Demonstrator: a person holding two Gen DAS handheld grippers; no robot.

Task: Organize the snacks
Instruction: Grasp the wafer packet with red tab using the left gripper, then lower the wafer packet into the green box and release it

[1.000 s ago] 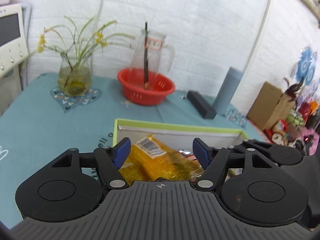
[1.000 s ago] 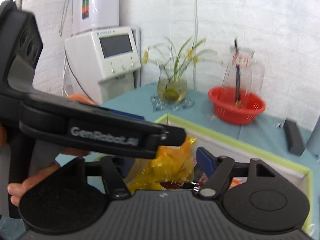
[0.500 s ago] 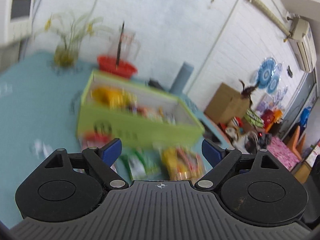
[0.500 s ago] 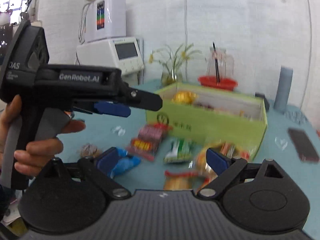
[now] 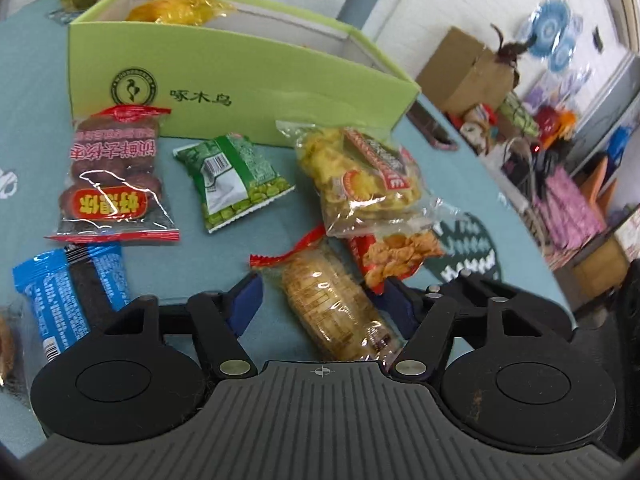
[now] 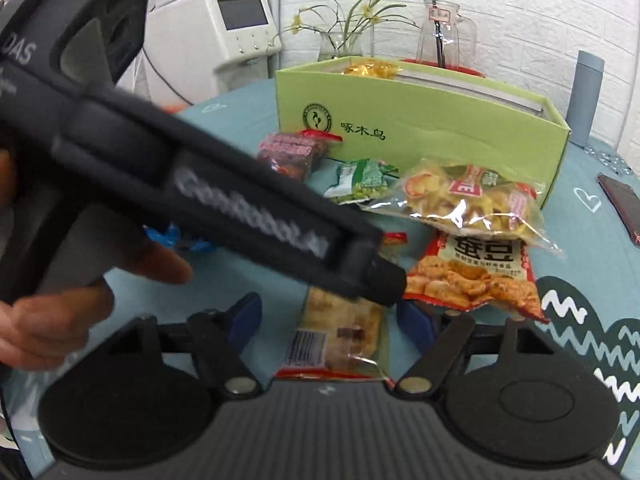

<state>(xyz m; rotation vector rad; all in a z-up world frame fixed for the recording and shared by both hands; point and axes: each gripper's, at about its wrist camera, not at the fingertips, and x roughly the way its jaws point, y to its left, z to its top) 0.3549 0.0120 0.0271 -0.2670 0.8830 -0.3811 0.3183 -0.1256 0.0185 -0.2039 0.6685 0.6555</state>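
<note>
Two grippers are seen with jaws spread, nothing clamped. Left gripper [image 5: 324,304] is lowered at bottom centre of its frame, straddling a clear-wrapped biscuit pack [image 5: 334,312] with a red crimped end; whether the blue pads touch it cannot be told. Right gripper [image 6: 328,314] is parked over the same biscuit pack [image 6: 340,328], barcode end nearest the lens.

Left gripper's body is seen crossing the right wrist view diagonally from upper left, lettered "GenRobot.AI" (blurred) and "DAS"; it is held by the left hand [image 6: 48,312] and blocks the blue wrapper and part of the dark-red pack.

Six loose snacks are counted on the teal tablecloth [image 5: 32,92] in the left view:
- biscuit pack, centre
- orange chip bag [image 5: 394,258], bold Chinese print visible in the right view, partly under
- clear bag of yellow crisps [image 5: 360,176], red label band
- green pea packet [image 5: 232,180], barcode up
- dark-red pack [image 5: 114,176], red Chinese lettering upside down
- blue wrapper [image 5: 68,292], lower left, barcode at its end

One green box [image 5: 248,80] stands behind them, upper centre, with a round logo and "啄木鸟" printed. One yellow packet [image 5: 180,8] is seen inside at its left end.

Behind the box: vase of flowers [image 6: 344,36], glass pitcher [image 6: 444,36], grey cylinder [image 6: 586,92], white machine with screen [image 6: 236,36]. A dark phone [image 6: 622,208] lies at right edge.
</note>
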